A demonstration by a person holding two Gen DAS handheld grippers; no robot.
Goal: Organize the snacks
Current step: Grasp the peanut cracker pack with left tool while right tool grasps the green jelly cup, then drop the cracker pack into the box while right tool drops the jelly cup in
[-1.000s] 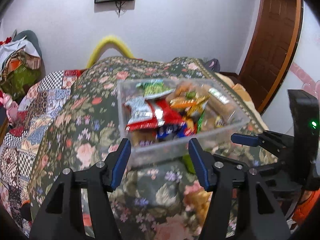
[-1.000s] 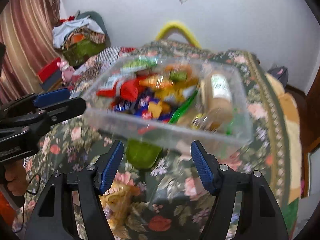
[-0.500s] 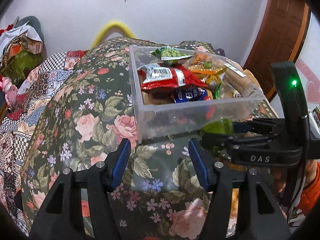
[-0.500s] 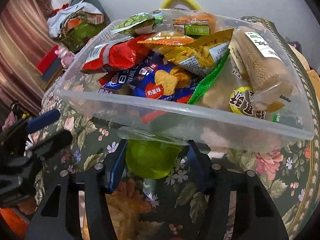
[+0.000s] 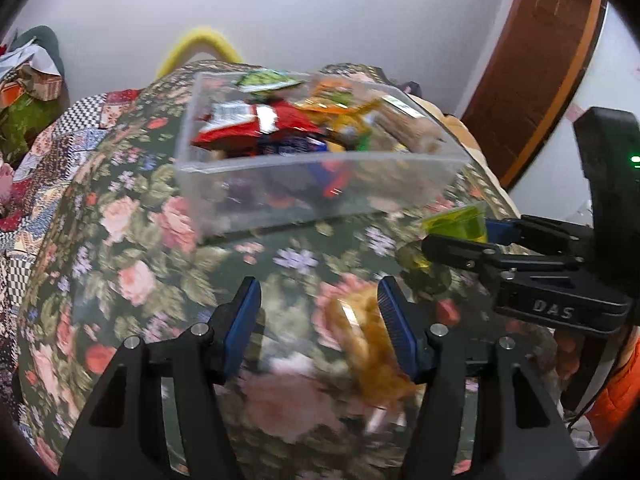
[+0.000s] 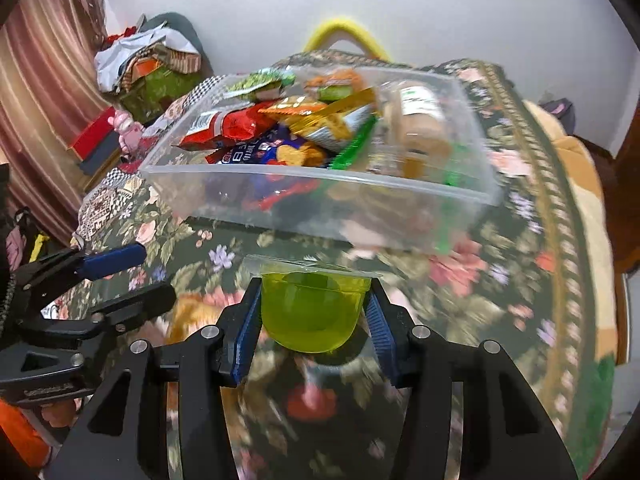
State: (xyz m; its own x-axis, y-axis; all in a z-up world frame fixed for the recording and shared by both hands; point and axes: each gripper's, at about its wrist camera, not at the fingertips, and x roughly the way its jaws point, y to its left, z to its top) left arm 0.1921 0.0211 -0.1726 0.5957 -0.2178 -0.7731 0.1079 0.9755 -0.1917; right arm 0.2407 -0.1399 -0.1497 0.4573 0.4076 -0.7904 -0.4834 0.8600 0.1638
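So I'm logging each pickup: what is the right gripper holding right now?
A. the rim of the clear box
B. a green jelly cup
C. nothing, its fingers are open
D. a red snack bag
B: in the right wrist view the right gripper has its two fingers closed against the sides of the green jelly cup, in front of the clear box of snacks.

Orange snack bag (image 5: 372,344) blurred, part hidden behind left hand-held gripper (image 5: 320,312), bin's (image 6: 472,196) contents smeared

Snack-filled clear bin (image 5: 320,188) on floral bedspread (image 5: 132,248)
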